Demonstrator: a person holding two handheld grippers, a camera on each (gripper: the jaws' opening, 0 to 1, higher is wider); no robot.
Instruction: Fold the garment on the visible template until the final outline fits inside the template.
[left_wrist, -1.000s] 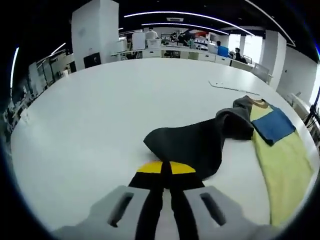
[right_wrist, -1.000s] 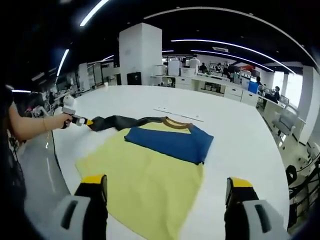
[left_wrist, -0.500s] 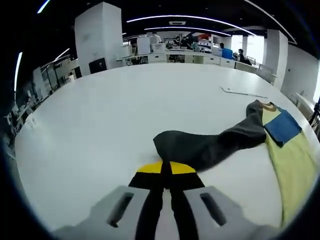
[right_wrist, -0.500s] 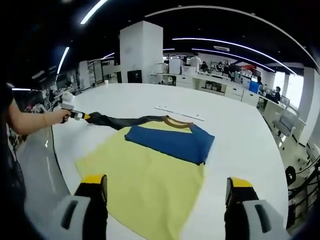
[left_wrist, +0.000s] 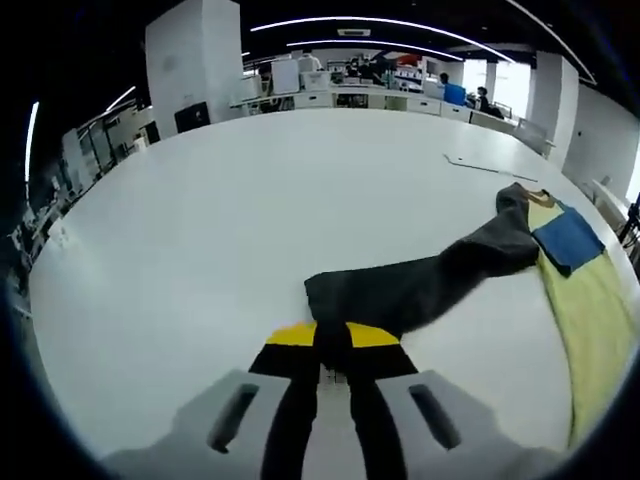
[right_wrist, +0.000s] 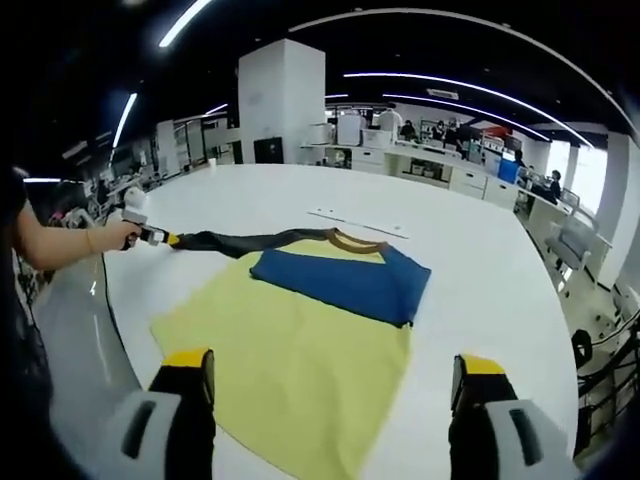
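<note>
Yellow-tipped left gripper (left_wrist: 332, 338) is clamped on the dark sleeve (left_wrist: 420, 285) end, stretched out flat over the white table (left_wrist: 200, 220). Right gripper (right_wrist: 333, 378), jaws wide apart w/ nothing between, hangs over the yellow garment (right_wrist: 290, 360); blue sleeve (right_wrist: 340, 282) lies folded across its chest.

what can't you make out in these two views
- Template: right gripper view, a thin pale outline beyond the shirt; too faint to trace.
- Shirt's right side: left gripper view, cut off by the picture edge.
- Grey sleeve end: left gripper view, hidden between the left gripper fingers.
- Blue sleeve underside: right gripper view, folded over the body, so what lies beneath is hidden.
- Right gripper: holds nothing.
</note>
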